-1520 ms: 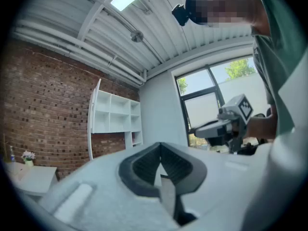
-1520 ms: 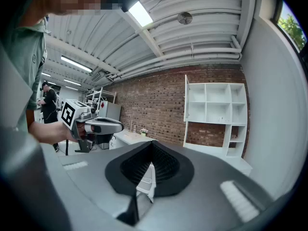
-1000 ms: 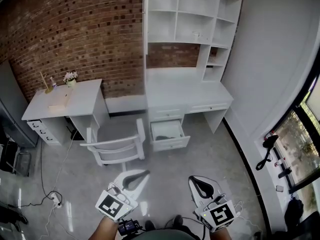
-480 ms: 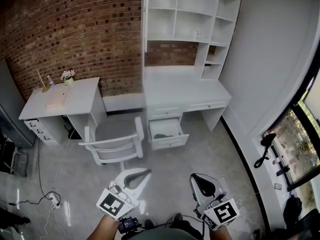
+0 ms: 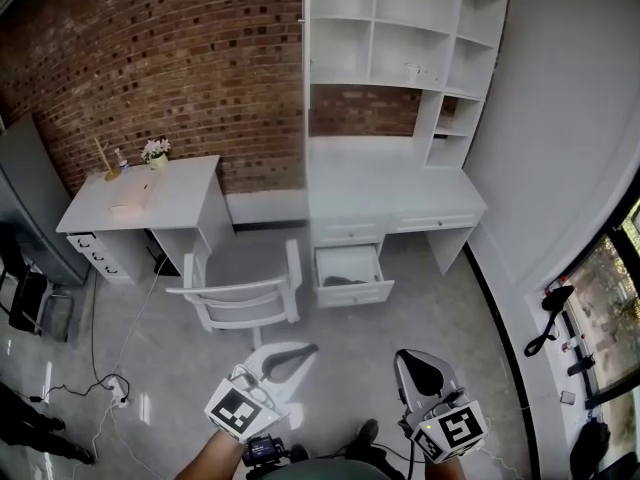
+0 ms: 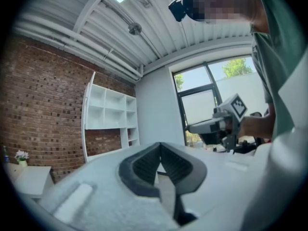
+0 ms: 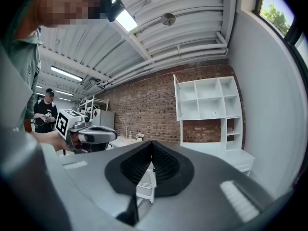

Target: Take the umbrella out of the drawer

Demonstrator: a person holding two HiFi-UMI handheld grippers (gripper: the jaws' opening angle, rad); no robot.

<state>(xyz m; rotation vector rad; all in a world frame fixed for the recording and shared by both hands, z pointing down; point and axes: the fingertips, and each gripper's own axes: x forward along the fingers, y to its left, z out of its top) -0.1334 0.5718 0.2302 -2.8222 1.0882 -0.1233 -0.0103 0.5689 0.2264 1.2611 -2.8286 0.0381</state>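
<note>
- Two grippers show lowest in the head view, held side by side above the grey floor (image 5: 450, 308): the left gripper (image 5: 300, 352) and the right gripper (image 5: 412, 363), each with its marker cube toward the person
- Both pairs of jaws are pressed together with nothing between them; each gripper view shows the dark pads meeting along one line
- Left of the left gripper, a white power strip (image 5: 115, 396) lies on the floor with its cable trailing off
- Beyond the grippers stands a white chair (image 5: 245, 293), its back toward the person, just left of the open drawer (image 5: 357, 294)
- That drawer is pulled out from under the left part of the wide white counter (image 5: 390, 183)
- Inside the drawer lies the umbrella (image 5: 338, 281), seen only as a dark shape near the front panel and too small to make out further; it is well apart from both grippers
- Farther left, a smaller counter (image 5: 150, 203) stands against the brick wall (image 5: 180, 58), with a pot of flowers (image 5: 155, 151) at its far corner
- Above the wide counter rises a white shelf unit (image 5: 400, 28) with open compartments
- Along the right edge runs a dark-framed window (image 5: 610, 278)
</note>
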